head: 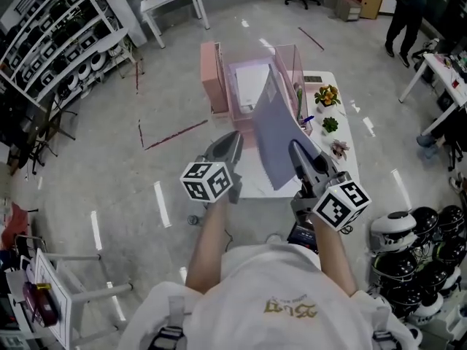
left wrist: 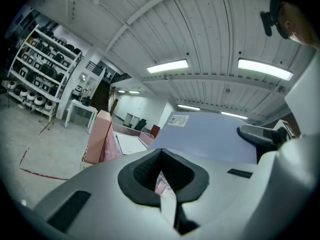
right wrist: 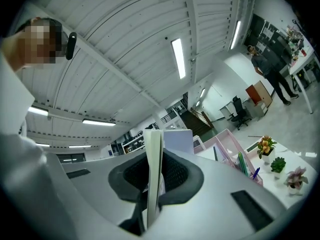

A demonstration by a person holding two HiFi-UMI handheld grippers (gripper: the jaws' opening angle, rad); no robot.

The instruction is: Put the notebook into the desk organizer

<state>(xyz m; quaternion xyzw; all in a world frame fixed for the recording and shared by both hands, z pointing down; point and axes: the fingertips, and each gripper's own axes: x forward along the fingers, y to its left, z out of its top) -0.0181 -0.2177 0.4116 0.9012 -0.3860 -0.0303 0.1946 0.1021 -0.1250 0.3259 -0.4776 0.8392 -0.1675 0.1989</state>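
Observation:
A lavender-covered notebook [head: 273, 133] stands upright on edge above the white table [head: 252, 186], with my right gripper [head: 295, 149] shut on its near lower edge. In the right gripper view its page edge [right wrist: 153, 154] runs straight up between the pads of that gripper [right wrist: 155, 184]. The pink see-through desk organizer [head: 241, 53] stands just beyond the notebook and holds a white sheet [head: 252, 82]. My left gripper [head: 235, 138] hovers left of the notebook, apart from it, with its jaws together and nothing held. In its own view the left gripper [left wrist: 162, 184] faces the notebook's cover [left wrist: 210, 136] and the organizer [left wrist: 127, 134].
A pink box [head: 211, 75] stands at the organizer's left side. Pens [head: 299, 97] and three small potted plants [head: 327, 95] line the table's right edge. Helmets [head: 430, 246] are stacked low at the right, shelves [head: 51, 35] at the far left. A person [head: 408, 6] stands far back.

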